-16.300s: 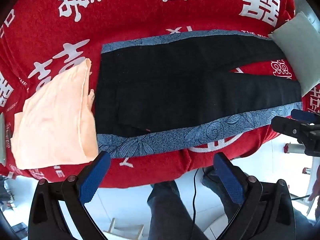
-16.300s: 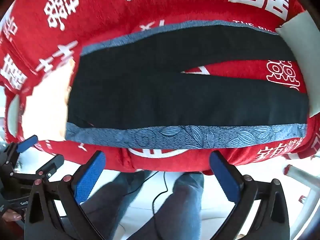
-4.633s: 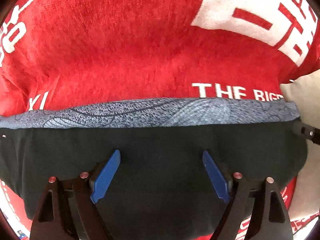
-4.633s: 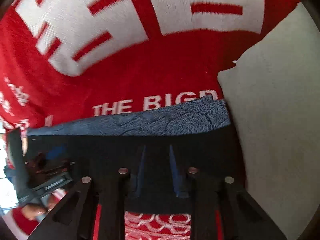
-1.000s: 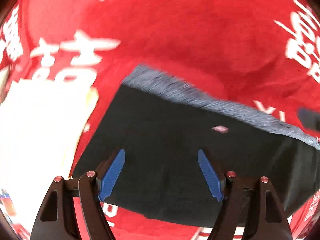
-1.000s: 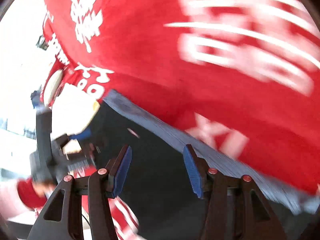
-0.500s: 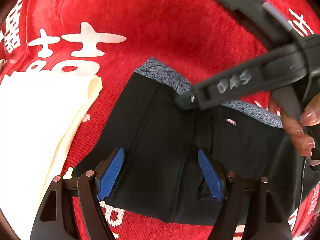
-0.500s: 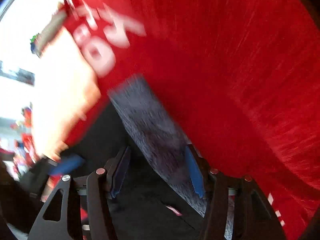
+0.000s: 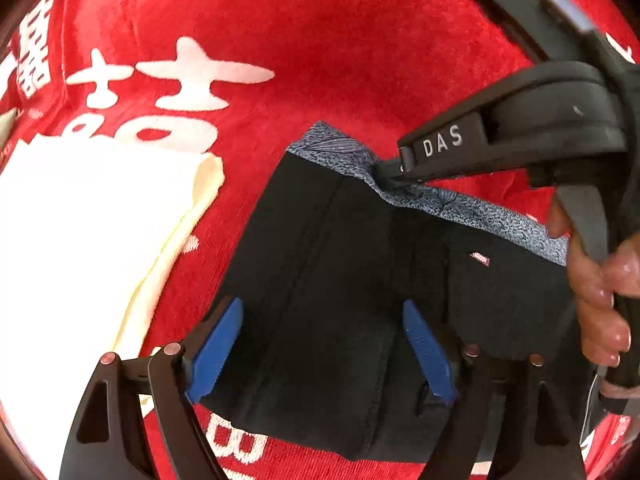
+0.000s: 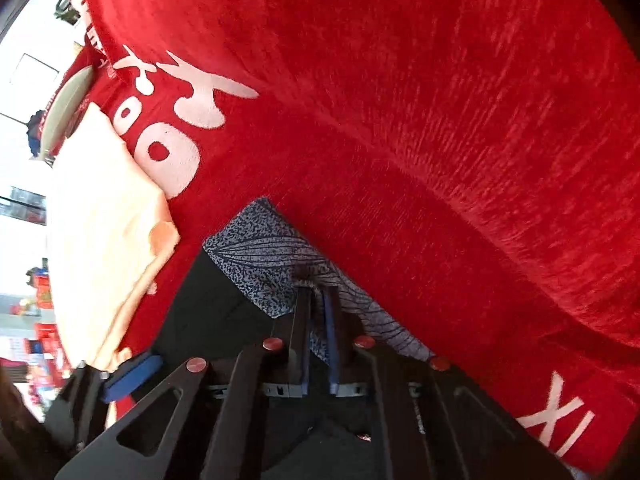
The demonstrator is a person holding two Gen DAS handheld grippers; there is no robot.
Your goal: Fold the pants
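Now, your left wrist view: your left tongs (image 9: 320, 354) are spread and opening, hovering over one pair of black pants (image 9: 344, 280) on the red blanket (image 9: 320, 48); one cream folded cloth (image 9: 80, 240) lies left. Your right tongs (image 9: 386, 178) pinch the grey patterned band (image 9: 460, 204) ahead.

Right wrist view: your right tongs (image 10: 316, 312) are closing, nipping that band (image 10: 264, 256).

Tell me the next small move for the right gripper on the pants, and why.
Probably lift the right gripper slightly to raise the grey edge. Its jaws are closing, pinched on the patterned band at the far edge of the pants, while the left gripper stands open over the near edge, gripping nothing.
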